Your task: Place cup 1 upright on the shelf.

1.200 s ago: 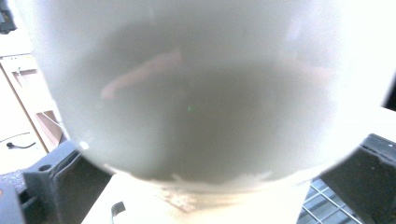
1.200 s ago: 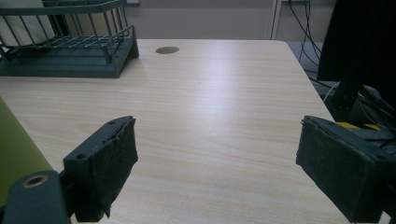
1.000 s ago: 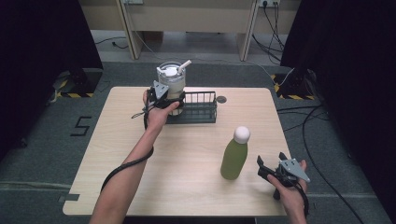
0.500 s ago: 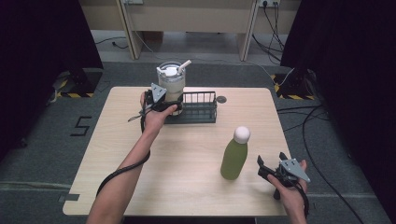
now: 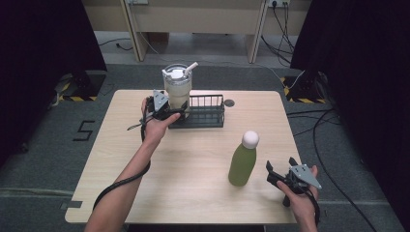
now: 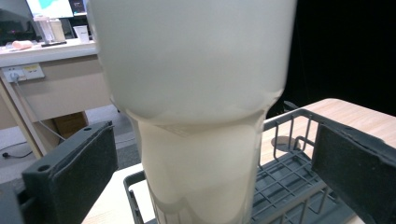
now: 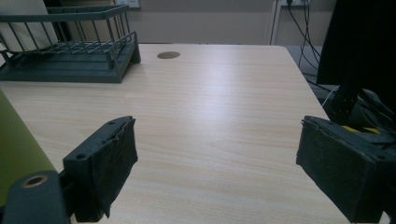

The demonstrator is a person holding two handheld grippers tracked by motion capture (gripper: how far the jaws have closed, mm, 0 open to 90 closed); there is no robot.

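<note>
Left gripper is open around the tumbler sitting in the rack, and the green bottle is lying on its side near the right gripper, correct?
Not quite. The green bottle stands upright on the table, white cap on top, as the high view shows. The rest holds: the left gripper is open, its fingers on either side of the tumbler in the rack, and the bottle is near the right gripper.
</note>
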